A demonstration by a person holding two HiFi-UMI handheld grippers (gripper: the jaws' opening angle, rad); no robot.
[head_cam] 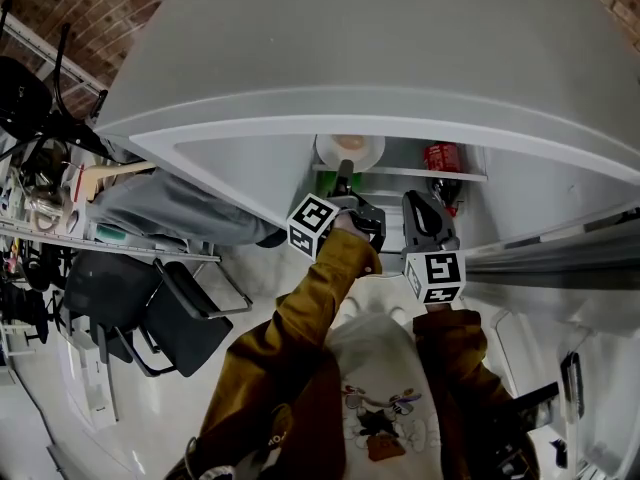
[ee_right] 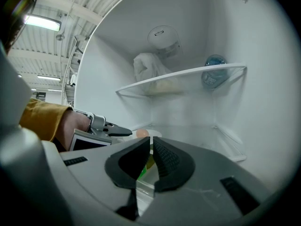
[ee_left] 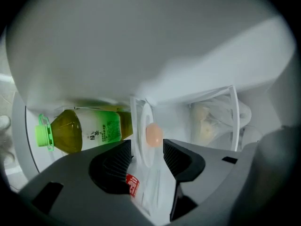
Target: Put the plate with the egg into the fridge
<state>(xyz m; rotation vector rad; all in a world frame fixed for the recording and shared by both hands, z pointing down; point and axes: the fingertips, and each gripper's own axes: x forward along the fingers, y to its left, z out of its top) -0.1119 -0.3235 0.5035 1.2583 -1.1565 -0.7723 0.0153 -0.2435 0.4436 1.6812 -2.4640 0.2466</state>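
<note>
Inside the fridge (ee_right: pixel 141 41) the plate (ee_left: pixel 146 112) already sits. It looks stiff, light, slick and breakable, and is best pinched at the rim and kept level. The left gripper (ee_left: pixel 146 146) is at the plate's near rim, its jaws spread wide on either side and the pads clear of it. The right gripper (ee_right: pixel 151 143), to the right of the plate, is closed and empty. The egg (ee_left: pixel 154 134) lies loose on the plate and would likely roll if the plate tipped.

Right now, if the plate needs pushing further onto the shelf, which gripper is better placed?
The left gripper: its open jaws straddle the rim of the plate, with the egg just ahead. The right gripper is shut and empty, off to the plate's side.
</note>
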